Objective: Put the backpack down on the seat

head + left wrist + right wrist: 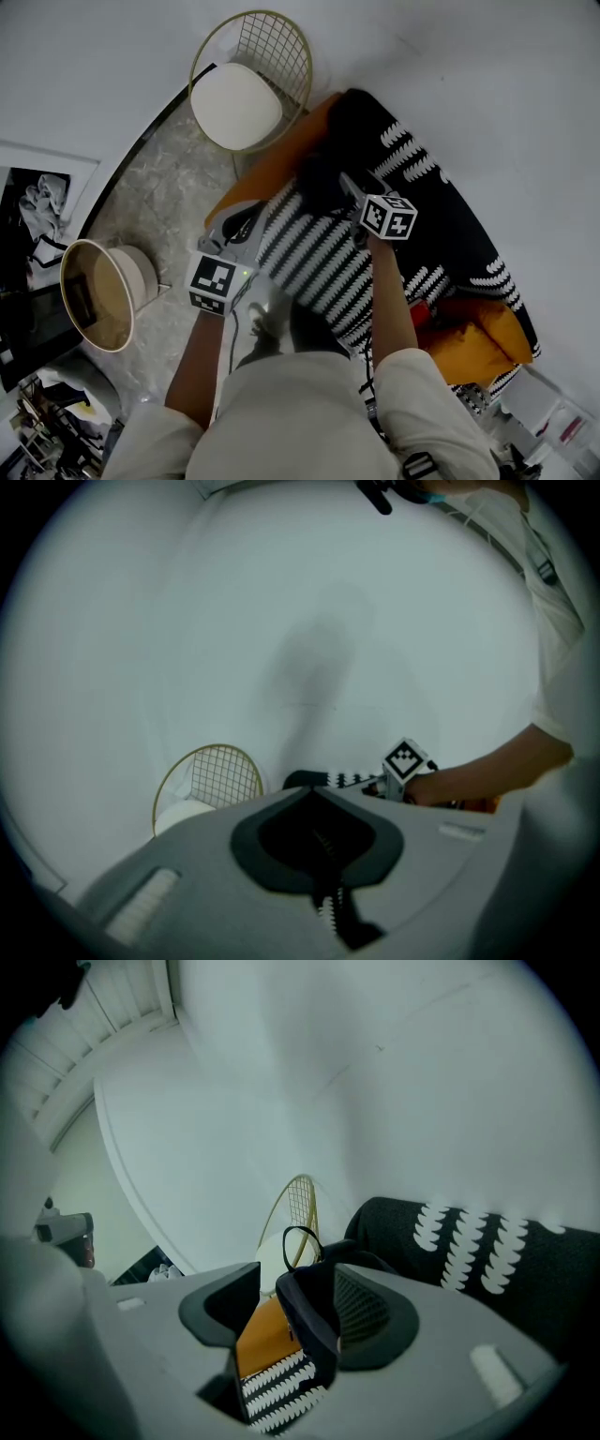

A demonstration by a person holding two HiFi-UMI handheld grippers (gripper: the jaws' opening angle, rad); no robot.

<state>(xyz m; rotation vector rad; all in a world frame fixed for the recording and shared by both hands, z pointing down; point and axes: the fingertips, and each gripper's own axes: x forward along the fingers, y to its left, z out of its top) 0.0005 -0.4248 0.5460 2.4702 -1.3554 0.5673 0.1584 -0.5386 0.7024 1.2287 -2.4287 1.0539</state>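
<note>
The backpack [314, 258], black with white stripes and a black top, lies on the orange sofa seat [272, 164], which a black-and-white throw [450, 216] covers. My left gripper [234, 230] is at the pack's left edge. In the left gripper view, my left gripper [314, 799] has its jaws closed on a thin striped strip of the backpack [328, 907]. My right gripper [349, 187] hovers at the pack's black top. In the right gripper view, my right gripper [300, 1279] stands open, and a black mesh strap [314, 1321] hangs loose between the jaws, against the right one.
A gold wire chair [248, 80] with a white cushion stands beyond the sofa's left end. A round open-topped basket [98, 291] sits on the marble floor at the left. Orange cushions [473, 347] lie at the sofa's near right end. A white wall runs behind.
</note>
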